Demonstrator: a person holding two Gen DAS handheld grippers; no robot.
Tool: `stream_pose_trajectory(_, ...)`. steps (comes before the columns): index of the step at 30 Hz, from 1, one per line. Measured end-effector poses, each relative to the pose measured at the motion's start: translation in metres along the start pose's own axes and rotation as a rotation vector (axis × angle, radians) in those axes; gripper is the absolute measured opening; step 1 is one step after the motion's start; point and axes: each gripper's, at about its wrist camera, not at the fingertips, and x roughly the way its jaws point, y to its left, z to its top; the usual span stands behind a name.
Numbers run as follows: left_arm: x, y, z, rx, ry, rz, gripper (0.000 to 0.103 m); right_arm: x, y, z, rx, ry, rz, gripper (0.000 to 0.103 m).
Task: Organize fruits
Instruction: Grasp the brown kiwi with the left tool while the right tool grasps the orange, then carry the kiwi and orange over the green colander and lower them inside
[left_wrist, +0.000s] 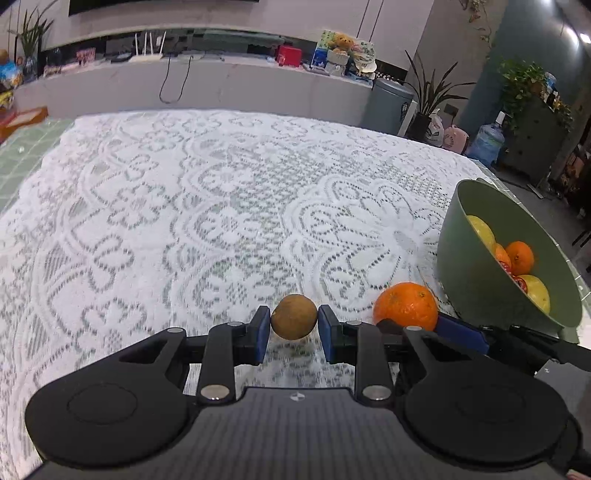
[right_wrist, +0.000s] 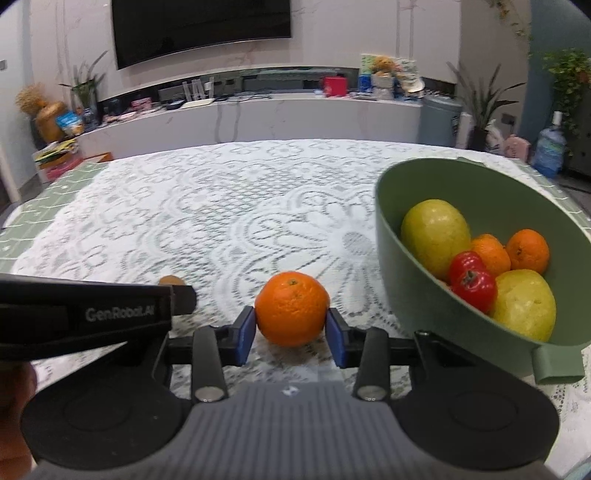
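Observation:
My left gripper (left_wrist: 294, 321) is shut on a small brown round fruit (left_wrist: 294, 316), held between its blue pads just above the lace cloth. My right gripper (right_wrist: 291, 325) is shut on an orange (right_wrist: 291, 308), which also shows in the left wrist view (left_wrist: 405, 305). A green bowl (right_wrist: 391, 258) stands to the right and holds two yellow-green fruits, small oranges and red fruits. The bowl also shows in the left wrist view (left_wrist: 465, 280). The brown fruit (right_wrist: 171, 280) peeks over the left gripper's body in the right wrist view.
A white lace cloth (left_wrist: 184, 221) covers the table, with green checked cloth (left_wrist: 22, 162) at its left edge. Beyond the table's far edge are a white TV console (right_wrist: 258, 118), potted plants and a water jug (right_wrist: 550, 147).

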Motion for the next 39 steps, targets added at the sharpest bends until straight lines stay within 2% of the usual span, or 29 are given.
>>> stream_pose_trajectory(3,-0.002,0.005,-0.004,-0.031,0.019,-0.016,0.031,-0.006,0.001,-0.002,-0.014,0.022,0.04,0.039)
stream_pose_trajectory(6,-0.003,0.006,-0.004,-0.039,0.018,-0.009,0.031,-0.002,0.001,-0.005,-0.015,0.051,0.045,0.041)
stream_pose_trajectory(8,-0.003,0.007,-0.003,-0.045,0.017,-0.008,0.031,-0.002,0.002,-0.005,-0.015,0.039,0.044,0.042)
stream_pose_trajectory(10,-0.003,0.007,-0.003,-0.048,0.018,-0.009,0.031,-0.002,0.003,-0.005,-0.02,0.028,0.046,0.047)
stream_pose_trajectory(11,-0.002,0.007,-0.003,-0.049,0.018,-0.009,0.031,-0.001,0.003,-0.005,-0.016,0.024,0.05,0.054)
stream_pose_trajectory(14,-0.002,0.008,-0.003,-0.051,0.016,-0.008,0.031,0.002,0.002,-0.003,-0.007,0.019,0.041,0.056)
stream_pose_trajectory(16,-0.001,0.008,-0.002,-0.054,0.016,-0.009,0.031,0.005,0.002,-0.003,-0.007,0.028,0.038,0.056)
stream_pose_trajectory(17,-0.001,0.008,-0.002,-0.055,0.017,-0.01,0.031,0.006,0.003,-0.002,-0.01,0.035,0.037,0.053)
stream_pose_trajectory(18,0.0,0.008,-0.001,-0.055,0.018,-0.01,0.031,0.007,0.003,-0.003,-0.013,0.038,0.035,0.047)
stream_pose_trajectory(19,0.001,0.008,-0.001,-0.055,0.018,-0.009,0.031,0.007,0.003,-0.003,-0.015,0.041,0.038,0.045)
stream_pose_trajectory(28,-0.001,0.008,-0.003,-0.052,0.013,-0.002,0.031,0.004,0.003,-0.002,-0.019,0.031,0.034,0.044)
stream_pose_trajectory(39,-0.032,0.0,0.001,-0.072,-0.048,0.006,0.031,-0.037,-0.005,0.007,-0.098,-0.045,0.066,0.043)
